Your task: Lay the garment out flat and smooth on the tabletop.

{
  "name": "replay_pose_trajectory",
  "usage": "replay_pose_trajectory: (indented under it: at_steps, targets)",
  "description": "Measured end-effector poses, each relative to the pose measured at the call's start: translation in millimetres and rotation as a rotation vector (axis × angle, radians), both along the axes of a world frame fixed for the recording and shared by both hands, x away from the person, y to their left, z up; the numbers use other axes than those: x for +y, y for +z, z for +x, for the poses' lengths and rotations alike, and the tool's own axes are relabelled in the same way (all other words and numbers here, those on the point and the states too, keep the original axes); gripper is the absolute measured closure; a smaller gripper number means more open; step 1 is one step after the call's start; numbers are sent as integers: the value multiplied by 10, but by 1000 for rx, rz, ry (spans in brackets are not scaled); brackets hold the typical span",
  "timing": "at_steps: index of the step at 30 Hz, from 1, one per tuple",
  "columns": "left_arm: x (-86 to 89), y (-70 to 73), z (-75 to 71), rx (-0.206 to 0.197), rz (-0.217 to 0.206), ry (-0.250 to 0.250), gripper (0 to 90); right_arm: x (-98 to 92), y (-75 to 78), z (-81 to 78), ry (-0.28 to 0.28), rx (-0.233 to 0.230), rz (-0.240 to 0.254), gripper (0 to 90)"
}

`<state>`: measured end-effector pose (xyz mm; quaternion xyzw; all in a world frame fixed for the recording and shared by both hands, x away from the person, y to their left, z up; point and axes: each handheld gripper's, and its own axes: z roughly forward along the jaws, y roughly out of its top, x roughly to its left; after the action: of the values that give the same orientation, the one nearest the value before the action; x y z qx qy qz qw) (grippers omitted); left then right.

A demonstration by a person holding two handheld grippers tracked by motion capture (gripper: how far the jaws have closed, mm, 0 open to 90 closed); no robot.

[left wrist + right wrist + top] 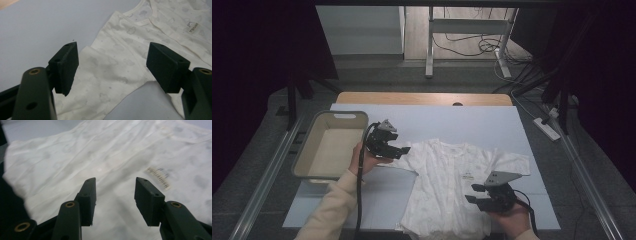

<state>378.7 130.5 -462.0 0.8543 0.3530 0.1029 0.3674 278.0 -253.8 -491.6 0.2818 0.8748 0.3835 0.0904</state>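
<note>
A grey basket (307, 150) is sitting at the left end of the surface (492, 117), well clear of the work. Just to its right, the left gripper (401, 150) is hovering over the white shirt (447, 185) at its sleeve (100, 80), jaws spread wide with nothing between them. The shirt is lying flat, front up, in the middle of the surface, collar (146, 18) pointing away from the person. Farther right, the right gripper (474, 194) is hanging over the shirt's lower body near the small label (158, 178), jaws parted and pinching nothing. Judging from this, a fold is being set up. To do it well, each gripper should be lowering onto an edge, taking only the layers meant to move, and lifting evenly so the cloth is not dragging or bunching.
</note>
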Motion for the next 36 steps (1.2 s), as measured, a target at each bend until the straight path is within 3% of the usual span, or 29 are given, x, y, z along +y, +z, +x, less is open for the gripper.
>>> replay_pose_trajectory:
  at_steps: [7, 10, 17, 23, 25, 28, 31, 35, 36]
  targets:
    - [5, -3, 2, -1, -2, 0, 267, 27, 0, 351, -52, -43, -28, 514]
    - [5, -3, 3, -1, -2, -1, 267, 0, 5, 518, -73, -40, -34, 512]
    - [0, -11, 13, 2, 1, -2, 266, -110, -25, 934, -169, -57, -81, 500]
    - [-14, -10, 13, -1, 6, -9, 266, -221, -67, 1256, -240, -35, -92, 498]
    - [-11, -11, 15, 0, 6, -11, 266, -218, -97, 1348, -240, -26, -135, 504]
    - [-6, -11, 15, 0, 4, -8, 266, -217, -161, 1444, -240, 1, -144, 522]
    - [-4, -5, 10, -2, 5, -7, 266, -219, -193, 1497, -243, 18, -163, 601]
    - [-8, -9, 10, 1, 7, -6, 266, -207, -167, 1488, -221, 6, -197, 831]
    - [-12, -11, 9, 0, 5, -5, 266, -203, -164, 1485, -215, 5, -198, 853]
